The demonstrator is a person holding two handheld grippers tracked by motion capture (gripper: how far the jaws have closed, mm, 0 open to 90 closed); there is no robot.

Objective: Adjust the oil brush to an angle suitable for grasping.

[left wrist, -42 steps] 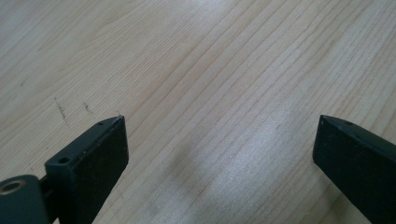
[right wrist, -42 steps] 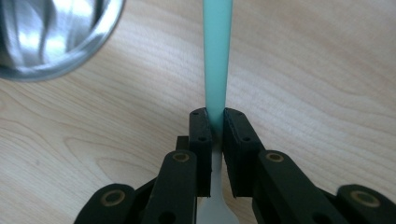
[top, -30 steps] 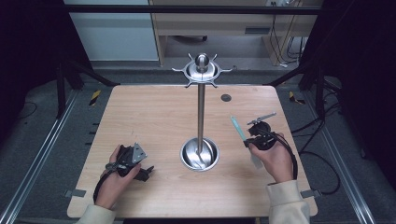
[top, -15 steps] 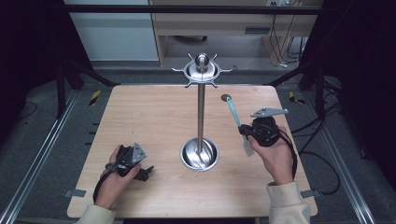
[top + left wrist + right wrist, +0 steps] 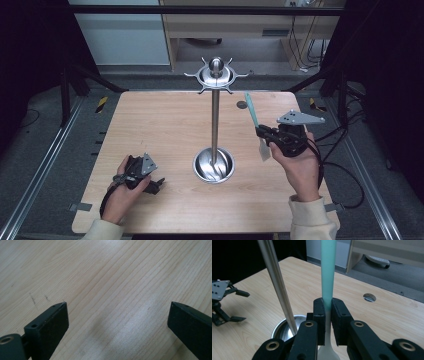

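Observation:
A spatula with a teal handle (image 5: pixel 251 110) and a white blade (image 5: pixel 263 149) hangs in the air to the right of the metal stand's pole (image 5: pixel 215 125). My right gripper (image 5: pixel 262 132) is shut on it where handle meets blade. In the right gripper view the pads (image 5: pixel 320 312) pinch the teal handle (image 5: pixel 328 270), which rises nearly upright, and the pole (image 5: pixel 277 282) leans past on the left. The stand has a ring of hooks on top (image 5: pixel 216 75) and a bowl-shaped base (image 5: pixel 214 165). My left gripper (image 5: pixel 155 184) rests on the table at the front left, open, with bare wood between its jaws (image 5: pixel 117 310).
A small round hole (image 5: pixel 242 105) sits in the wooden table (image 5: pixel 165 125) behind the spatula. Dark metal frame rails run along both sides of the table. A cable trails from the right gripper off the right edge.
The right hand has lifted the spatula off the table level and carried it up and back, the handle now standing steeper. The left hand has stayed put.

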